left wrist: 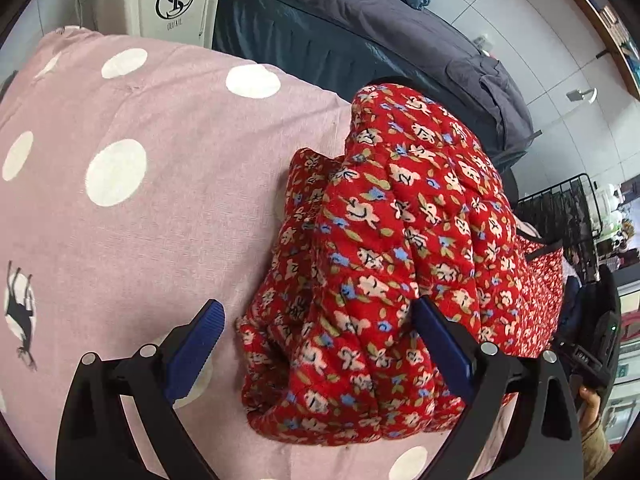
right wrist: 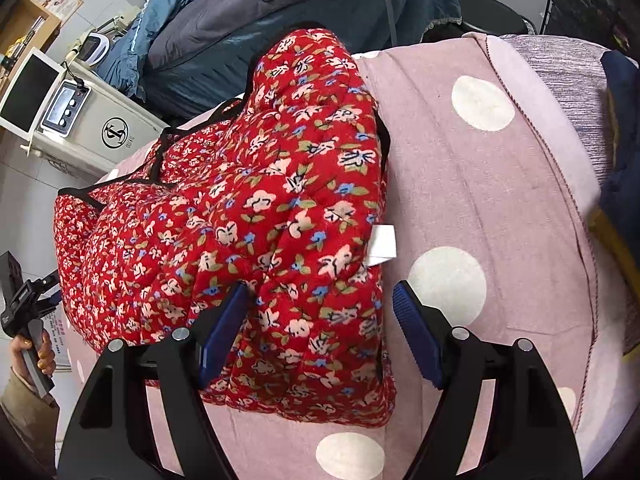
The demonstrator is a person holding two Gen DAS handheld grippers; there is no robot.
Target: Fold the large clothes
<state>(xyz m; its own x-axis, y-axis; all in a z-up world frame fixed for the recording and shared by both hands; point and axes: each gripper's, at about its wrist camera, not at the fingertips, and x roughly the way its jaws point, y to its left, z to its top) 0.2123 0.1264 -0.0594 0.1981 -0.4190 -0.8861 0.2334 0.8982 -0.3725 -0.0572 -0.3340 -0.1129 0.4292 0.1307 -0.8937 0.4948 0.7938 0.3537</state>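
Right wrist view: right tool [right wrist: 320, 334] and left tool [left wrist: 316, 350] both spread apart, gripping nothing, above red floral quilted garment [right wrist: 260, 220] bunched on pink dotted bed cover [right wrist: 500, 200]; likely risk: puffy fold springing open unpinned.
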